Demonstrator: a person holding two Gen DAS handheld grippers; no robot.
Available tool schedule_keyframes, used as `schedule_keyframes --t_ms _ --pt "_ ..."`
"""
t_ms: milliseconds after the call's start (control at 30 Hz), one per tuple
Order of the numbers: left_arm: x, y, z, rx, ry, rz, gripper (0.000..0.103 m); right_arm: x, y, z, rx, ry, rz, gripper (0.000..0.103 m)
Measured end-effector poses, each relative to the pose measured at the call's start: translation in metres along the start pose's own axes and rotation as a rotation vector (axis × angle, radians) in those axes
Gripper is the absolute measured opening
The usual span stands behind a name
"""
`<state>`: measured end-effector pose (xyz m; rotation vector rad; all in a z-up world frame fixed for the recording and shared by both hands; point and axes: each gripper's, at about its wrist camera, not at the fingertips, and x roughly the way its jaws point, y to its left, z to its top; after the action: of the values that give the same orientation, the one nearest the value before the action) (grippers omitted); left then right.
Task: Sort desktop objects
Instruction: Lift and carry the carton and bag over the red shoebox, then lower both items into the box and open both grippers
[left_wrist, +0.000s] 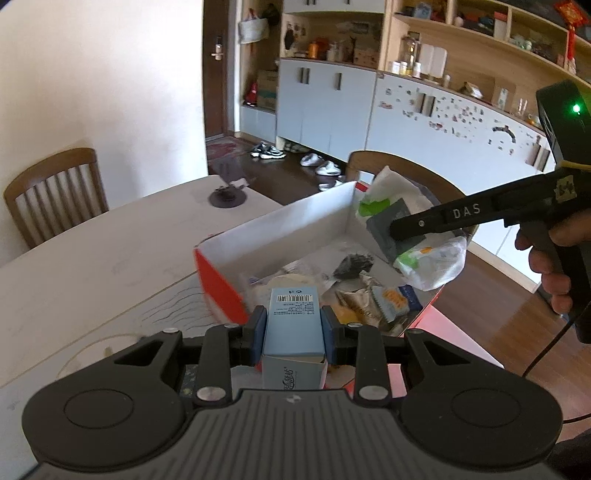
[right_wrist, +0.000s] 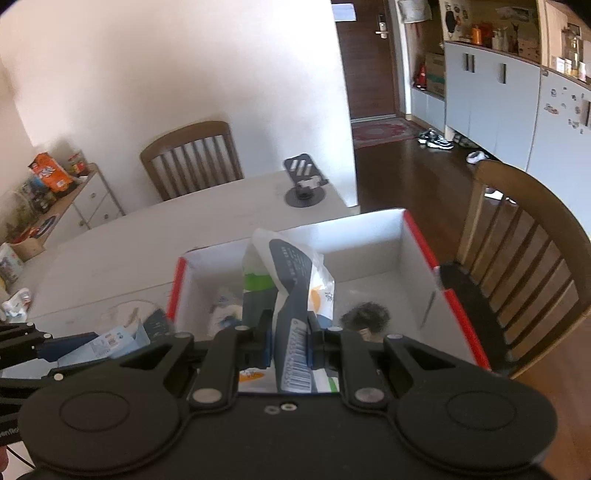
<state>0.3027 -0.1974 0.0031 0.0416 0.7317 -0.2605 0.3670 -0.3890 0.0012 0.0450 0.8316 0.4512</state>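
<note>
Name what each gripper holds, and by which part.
Left gripper: light blue carton, clamped across its two side faces. Right gripper: plastic packet, pinched at its barcoded edge.

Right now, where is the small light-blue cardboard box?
In the left wrist view, the small light-blue cardboard box sits clamped in the left gripper, at the near edge of the red-and-white open box.

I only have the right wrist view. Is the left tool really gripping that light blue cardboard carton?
Observer: Yes. The left tool's blue pads clamp the light blue cardboard carton on both sides.
Operator: What do the right tool and its white plastic bag hide in the red and white cardboard box?
Observer: A crumpled silver foil packet and a blue-and-orange snack wrapper, in its near right corner.
</note>
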Motion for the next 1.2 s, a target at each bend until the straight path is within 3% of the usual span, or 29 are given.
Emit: schedule_keyframes --t_ms 533,1200 --pt "0.057 -0.031 0.025 0.108 0.06 -0.081 0.029 0.03 -0.033 0.009 0.001 0.029 -0.087 0.016" --pt "0.114 -0.046 0.025 0.194 0.138 -0.082 0.029 0.089 -0.04 0.018 -0.058 0.097 -0.114 0.016"
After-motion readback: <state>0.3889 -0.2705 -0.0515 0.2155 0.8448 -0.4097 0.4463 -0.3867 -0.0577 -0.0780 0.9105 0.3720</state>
